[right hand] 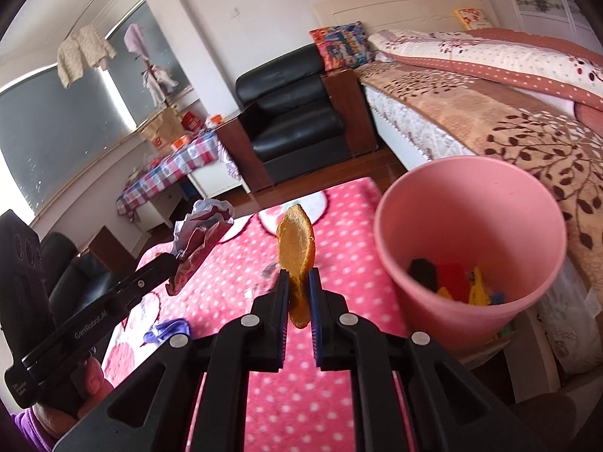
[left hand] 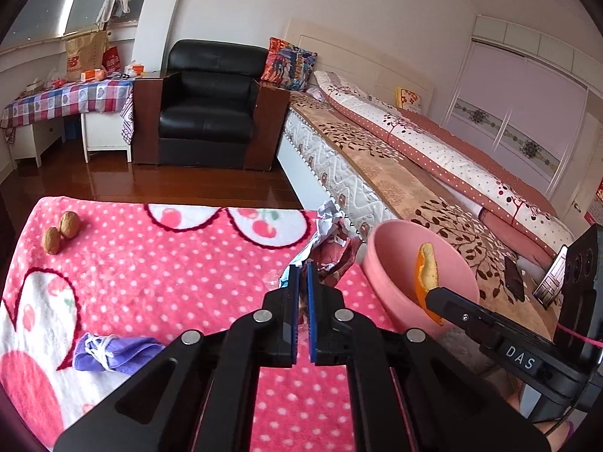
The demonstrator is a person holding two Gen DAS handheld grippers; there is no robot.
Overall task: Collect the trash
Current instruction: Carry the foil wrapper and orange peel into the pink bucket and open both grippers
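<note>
A crinkled wrapper (left hand: 331, 241) is pinched by the left gripper (left hand: 302, 263); a curled, leathery peel (right hand: 296, 252) is clamped in the right gripper (right hand: 299, 277). Both are held above the fuzzy blanket (left hand: 150, 275), near the smooth round bin's (right hand: 471, 207) rim.

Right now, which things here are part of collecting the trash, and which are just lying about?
Part of the job:
- orange peel, clamped in the right hand-held gripper
- crumpled wrapper, clamped in the left hand-held gripper
- pink bin, some trash already inside

Just lying about:
- two walnuts on the pink blanket
- purple cloth
- black armchair
- bed
</note>
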